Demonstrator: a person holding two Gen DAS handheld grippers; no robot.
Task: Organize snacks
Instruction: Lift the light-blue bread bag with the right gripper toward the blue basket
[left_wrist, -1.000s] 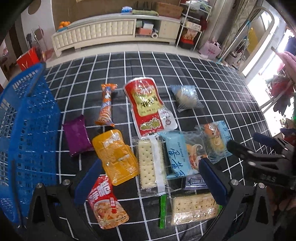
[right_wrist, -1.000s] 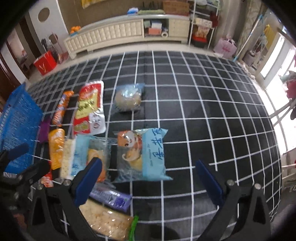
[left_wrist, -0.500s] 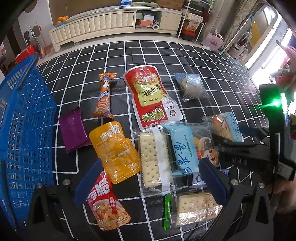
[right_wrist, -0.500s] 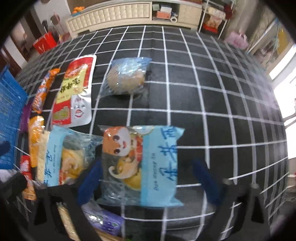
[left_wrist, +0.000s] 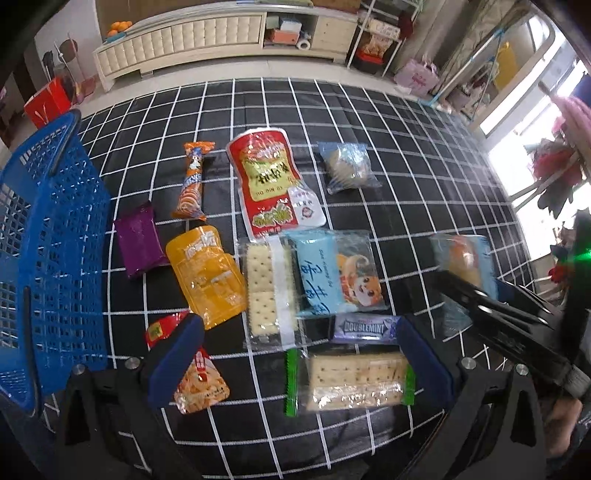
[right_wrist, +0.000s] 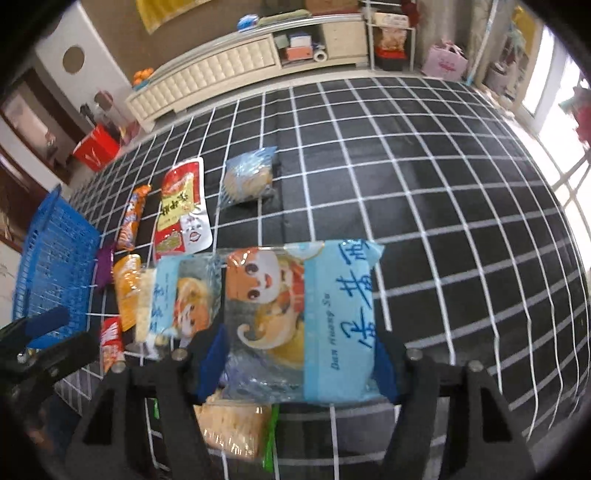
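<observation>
Because the snacks lie spread flat and mostly unstacked on the black cloth with its white grid (left_wrist: 406, 155), each packet can be taken singly and carried to the blue plastic mesh basket (left_wrist: 48, 236) — the landmark here, standing at the cloth's left edge and, as far as its visible part shows, holding nothing yet.

Just right of the basket lies a purple foil packet (left_wrist: 138, 240), then an orange sausage-shaped wrapper (left_wrist: 192, 181) and a yellow pouch (left_wrist: 207, 273). Further from the basket come a clear pack of square crackers (left_wrist: 271, 288), a tall red pouch (left_wrist: 273, 188) and a pale-blue pastry bag printed with a cartoon fox (left_wrist: 336, 273).

The left gripper (left_wrist: 295, 365) points steeply down over the near packets, its blue fingers wide apart and touching nothing; a second cracker pack with green ends (left_wrist: 351, 380) lies between them on the cloth.

Farthest from the basket, the right gripper (right_wrist: 299, 365) is also angled steeply downward. Its jaws are closing, and a second pale-blue fox-printed pastry bag (right_wrist: 303, 317) sits between the blue pads, which press its two side edges — a crosswise grip that probably suits a soft, puffy bag. In the left wrist view the bag looks blurred and seems clear of the cloth.
</observation>
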